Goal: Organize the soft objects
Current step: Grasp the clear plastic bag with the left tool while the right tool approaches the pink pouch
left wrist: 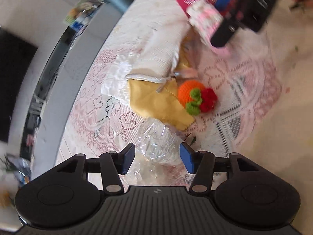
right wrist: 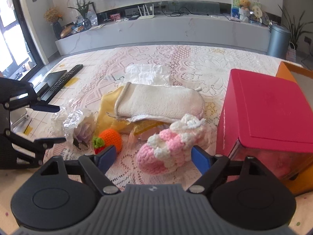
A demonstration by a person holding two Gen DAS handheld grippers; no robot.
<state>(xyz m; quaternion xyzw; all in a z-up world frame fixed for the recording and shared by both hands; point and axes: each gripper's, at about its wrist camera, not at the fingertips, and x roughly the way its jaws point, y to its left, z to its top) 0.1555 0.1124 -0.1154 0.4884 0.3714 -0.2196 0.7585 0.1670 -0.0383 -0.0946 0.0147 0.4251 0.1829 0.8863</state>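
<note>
Basically, both tongs are spread wide and empty. Right tongs [right wrist: 153,156] straddle the pink-and-white crocheted baby bootie [right wrist: 172,146], which lies on the lace-covered tabletop [right wrist: 195,62] just beside the magenta lidded box [right wrist: 270,113].

Risks as I read them:
- The right blue pad sits in the narrow gap between bootie and box. Closing off-centre could bump the box wall or catch only the loose white cuff, so the bootie sags or slips out.
- Pressing low could pinch the lace cloth along with the yarn and drag everything on it.
- The orange crocheted ball with green and red trim [right wrist: 110,138] is near the left pad and could get knocked.

Left tongs [left wrist: 157,159] hang around the crinkled clear plastic wrap with a pale flower [left wrist: 156,145]. That film is slippery; a shallow grip likely slides off. The left-wrist view is motion-blurred, so I can't confirm contact there.
</note>
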